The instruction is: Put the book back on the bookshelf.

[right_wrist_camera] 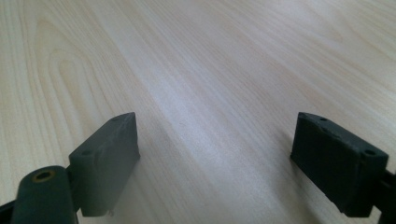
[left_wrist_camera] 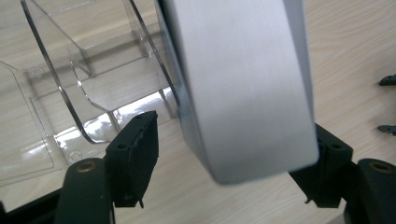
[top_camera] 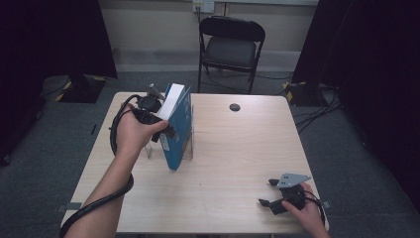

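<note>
A blue book [top_camera: 177, 130] is held tilted between the fingers of the left gripper [top_camera: 159, 123], which are closed on it. Its lower edge is seen at a clear plastic holder [left_wrist_camera: 88, 88], just beyond the fingers. At the right, the right gripper [top_camera: 271, 192] is kept open, its fingers low over the bare table [right_wrist_camera: 210, 70].
</note>
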Action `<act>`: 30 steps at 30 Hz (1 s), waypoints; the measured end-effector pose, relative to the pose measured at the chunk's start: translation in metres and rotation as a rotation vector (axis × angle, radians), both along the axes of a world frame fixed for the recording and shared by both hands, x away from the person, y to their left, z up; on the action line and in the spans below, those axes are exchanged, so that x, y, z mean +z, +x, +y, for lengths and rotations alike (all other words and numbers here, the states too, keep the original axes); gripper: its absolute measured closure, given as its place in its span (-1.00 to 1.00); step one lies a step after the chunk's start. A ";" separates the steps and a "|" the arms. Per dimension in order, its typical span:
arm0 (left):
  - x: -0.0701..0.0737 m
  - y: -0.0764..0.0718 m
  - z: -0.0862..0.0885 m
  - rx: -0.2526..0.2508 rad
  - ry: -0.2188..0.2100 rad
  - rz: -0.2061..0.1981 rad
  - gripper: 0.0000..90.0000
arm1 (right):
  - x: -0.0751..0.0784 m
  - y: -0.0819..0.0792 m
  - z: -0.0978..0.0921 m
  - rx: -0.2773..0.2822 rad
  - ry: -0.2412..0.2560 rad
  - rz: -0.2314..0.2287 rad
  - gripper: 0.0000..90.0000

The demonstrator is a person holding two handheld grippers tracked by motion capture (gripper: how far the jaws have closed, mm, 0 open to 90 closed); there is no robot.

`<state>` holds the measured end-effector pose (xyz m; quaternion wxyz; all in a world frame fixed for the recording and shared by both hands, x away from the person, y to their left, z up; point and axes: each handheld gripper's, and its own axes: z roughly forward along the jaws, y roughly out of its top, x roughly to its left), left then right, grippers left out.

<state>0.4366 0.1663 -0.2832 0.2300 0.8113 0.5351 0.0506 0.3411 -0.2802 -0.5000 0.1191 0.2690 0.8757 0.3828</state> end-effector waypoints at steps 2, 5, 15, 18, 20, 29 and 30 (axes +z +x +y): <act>-0.001 -0.003 0.003 -0.003 0.001 -0.003 -0.43 | 0.000 0.000 0.000 0.001 0.000 0.000 -0.69; -0.003 -0.008 0.008 -0.007 0.008 -0.007 -0.49 | 0.000 0.000 0.000 0.000 0.000 0.000 -0.69; -0.009 -0.019 0.025 -0.008 -0.015 -0.026 -0.56 | 0.000 0.000 0.000 -0.001 0.000 -0.001 -0.69; -0.011 -0.022 0.030 -0.009 -0.033 -0.031 -0.61 | 0.000 0.000 0.000 -0.003 -0.001 -0.004 -0.69; -0.013 -0.023 0.034 0.000 -0.042 -0.033 -0.61 | 0.000 0.000 0.000 -0.003 0.000 -0.003 -0.69; -0.026 -0.031 0.046 -0.022 -0.046 -0.040 -0.59 | 0.000 0.000 0.000 -0.003 -0.001 -0.003 -0.69; -0.027 -0.032 0.047 -0.021 -0.050 -0.038 -0.59 | 0.000 0.000 0.000 -0.003 0.000 -0.003 -0.69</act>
